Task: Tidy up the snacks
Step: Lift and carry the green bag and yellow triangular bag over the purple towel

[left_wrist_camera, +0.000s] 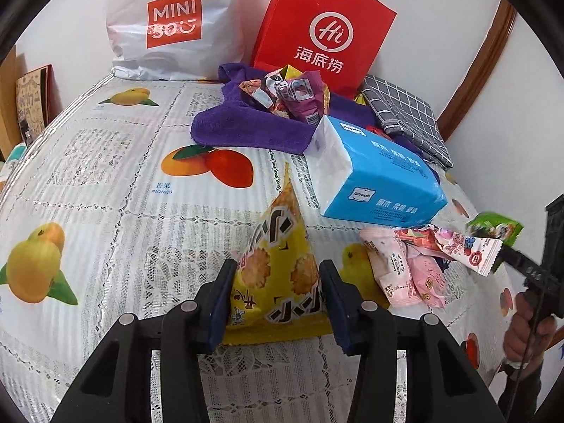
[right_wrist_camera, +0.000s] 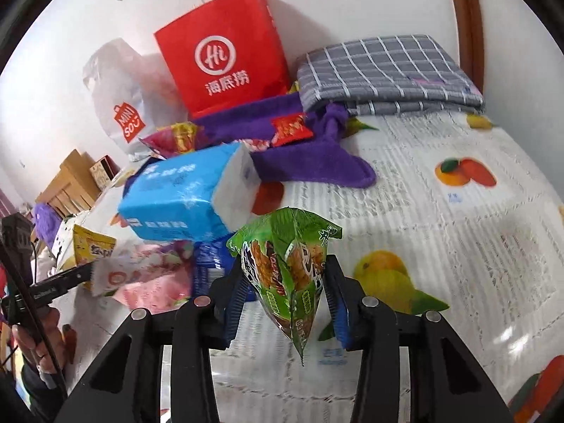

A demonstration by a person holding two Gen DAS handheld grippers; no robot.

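Note:
My left gripper (left_wrist_camera: pixel 276 303) is shut on a yellow snack bag (left_wrist_camera: pixel 278 264) with cracker pictures, its lower edge at the tablecloth. My right gripper (right_wrist_camera: pixel 287 299) is shut on a green snack bag (right_wrist_camera: pixel 289 268) and holds it above the table; the bag also shows at the right edge of the left wrist view (left_wrist_camera: pixel 493 227). Pink and white snack packets (left_wrist_camera: pixel 416 264) lie under a blue tissue pack (left_wrist_camera: pixel 380 176). More snack packets (left_wrist_camera: pixel 292 95) sit on a purple towel (left_wrist_camera: pixel 253 123). A red packet (right_wrist_camera: pixel 292 128) lies on the towel.
A red paper bag (left_wrist_camera: pixel 320 28) and a white MINISO bag (left_wrist_camera: pixel 172 21) stand against the back wall. A grey checked cloth (right_wrist_camera: pixel 384 70) lies folded at the back right. The fruit-print tablecloth (left_wrist_camera: pixel 105 183) covers the table. Cardboard boxes (right_wrist_camera: pixel 70 183) stand far left.

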